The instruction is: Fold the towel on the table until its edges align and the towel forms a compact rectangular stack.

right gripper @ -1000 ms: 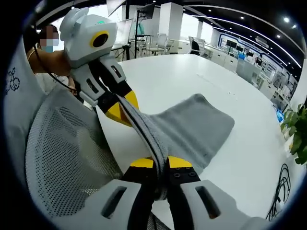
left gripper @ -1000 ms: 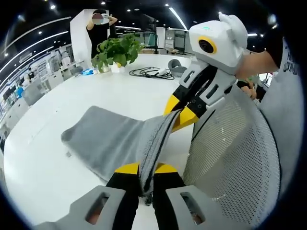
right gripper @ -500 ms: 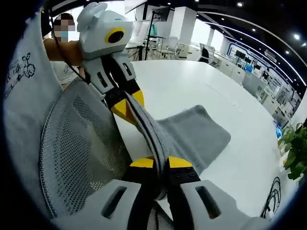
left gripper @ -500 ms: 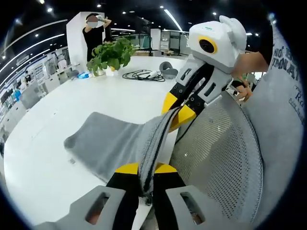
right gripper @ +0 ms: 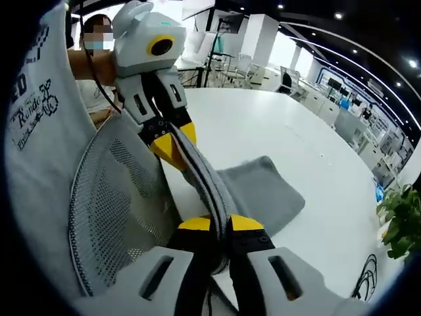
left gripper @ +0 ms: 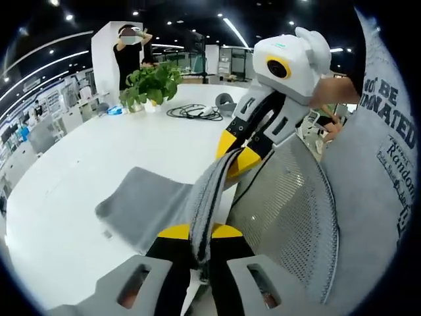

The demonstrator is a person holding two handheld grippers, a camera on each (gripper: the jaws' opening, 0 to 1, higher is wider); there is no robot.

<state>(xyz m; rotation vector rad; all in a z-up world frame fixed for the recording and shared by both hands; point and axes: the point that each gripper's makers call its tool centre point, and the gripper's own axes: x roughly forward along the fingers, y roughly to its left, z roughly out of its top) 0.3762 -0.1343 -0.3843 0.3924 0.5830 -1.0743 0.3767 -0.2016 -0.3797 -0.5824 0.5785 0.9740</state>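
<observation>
Both hand-held grippers pinch one towel [left gripper: 148, 204] edge taut — left hand-held gripper [left gripper: 200, 232] at lower centre, right hand-held gripper [right gripper: 220, 224] likewise. The rest drapes on the white bench [left gripper: 79, 158], open at upper left; a mesh chair [left gripper: 289, 217] crowds the right.

Cams face each other, close; seemingly share towel [left gripper: 148, 204], table [left gripper: 79, 171].
</observation>
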